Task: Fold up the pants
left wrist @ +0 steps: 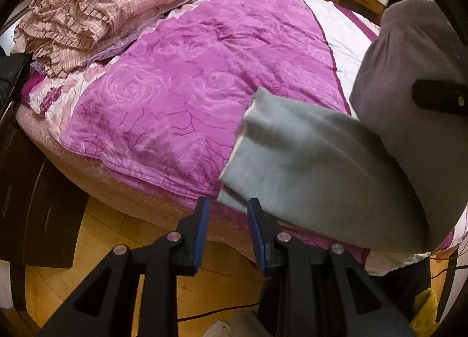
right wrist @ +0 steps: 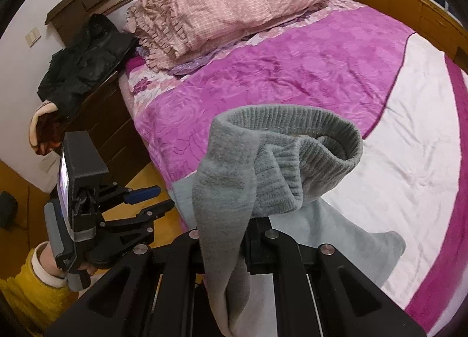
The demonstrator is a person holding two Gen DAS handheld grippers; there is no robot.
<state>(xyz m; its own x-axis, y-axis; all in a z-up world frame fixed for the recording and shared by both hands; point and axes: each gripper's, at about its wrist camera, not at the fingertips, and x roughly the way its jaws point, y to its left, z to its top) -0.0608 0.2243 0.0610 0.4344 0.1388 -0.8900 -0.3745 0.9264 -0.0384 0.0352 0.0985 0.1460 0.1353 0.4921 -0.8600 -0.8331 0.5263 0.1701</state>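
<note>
Grey fleece pants [right wrist: 234, 167] hang bunched over my right gripper [right wrist: 257, 220], their ribbed waistband [right wrist: 307, 120] curled above it. The fabric hides the fingertips, and the gripper is shut on the pants. One pant leg [left wrist: 307, 161] trails over the near edge of the bed in the left wrist view, where the lifted bulk wraps a black part of the right gripper [left wrist: 438, 97]. My left gripper [left wrist: 229, 211] is open, its blue pads [left wrist: 201, 220] just below the leg's hem with nothing between them. It also shows at the left [right wrist: 165, 198], held by a hand in a yellow sleeve [right wrist: 26, 287].
A purple rose-patterned quilt [left wrist: 190, 88] with a white panel [right wrist: 409, 138] covers the bed. A pink frilled pillow [right wrist: 219, 9] lies at the head. A black jacket [right wrist: 84, 59] sits on dark bedside drawers [left wrist: 35, 199]. Wooden floor [left wrist: 96, 234] lies below.
</note>
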